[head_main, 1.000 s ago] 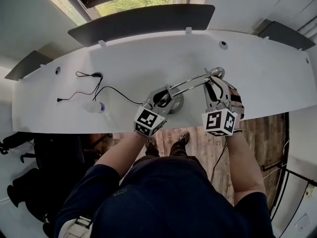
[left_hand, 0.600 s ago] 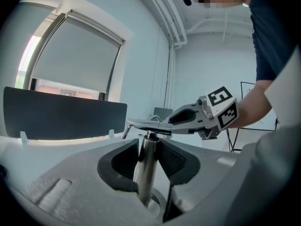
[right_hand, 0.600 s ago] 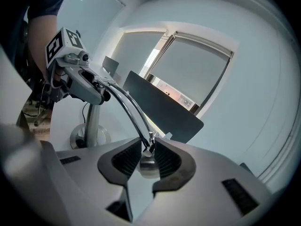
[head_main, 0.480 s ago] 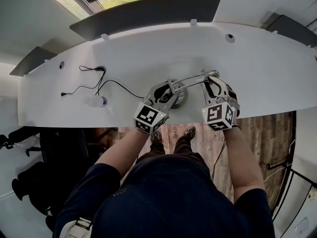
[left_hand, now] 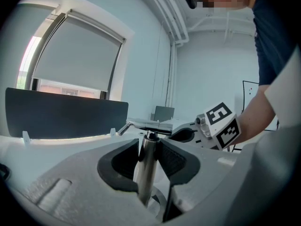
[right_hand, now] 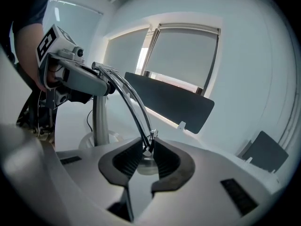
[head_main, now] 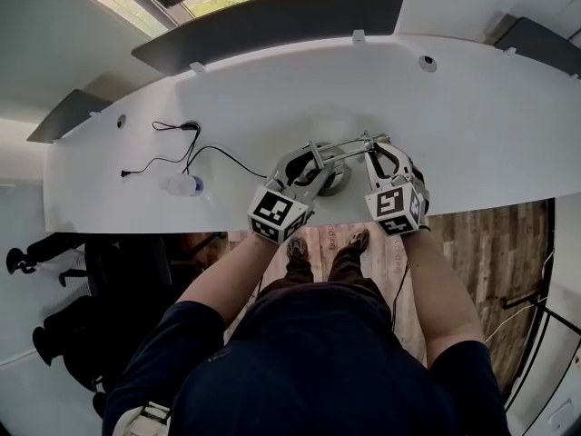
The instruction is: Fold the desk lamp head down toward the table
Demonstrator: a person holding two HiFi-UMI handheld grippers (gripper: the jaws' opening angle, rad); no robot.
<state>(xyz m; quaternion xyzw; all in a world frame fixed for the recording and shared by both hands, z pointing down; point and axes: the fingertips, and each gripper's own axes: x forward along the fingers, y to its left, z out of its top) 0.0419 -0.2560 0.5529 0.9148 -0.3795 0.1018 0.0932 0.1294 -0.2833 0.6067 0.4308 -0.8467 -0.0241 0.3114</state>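
Observation:
A chrome desk lamp stands near the front edge of the white table (head_main: 472, 107). Its round base (head_main: 338, 182) sits between my two grippers. My left gripper (head_main: 309, 163) is shut on the upright post (left_hand: 146, 168), with both pads pressed against it. The thin curved arm (right_hand: 129, 98) runs from the post's top across to my right gripper (head_main: 379, 151). The right jaws are closing on the lamp head (right_hand: 146, 163) at the arm's end, and the pads (right_hand: 164, 157) touch it on both sides. The head hangs low over the table.
A black cable (head_main: 195, 153) loops across the table at the left, beside a small white and blue object (head_main: 184, 185). Dark divider panels (head_main: 272, 21) line the far edge. The table's front edge (head_main: 182, 221) lies just under my wrists.
My right gripper has sunk toward the table with the lamp head and rolled, so the arm lies lower and flatter. The left gripper has kept still on the post.

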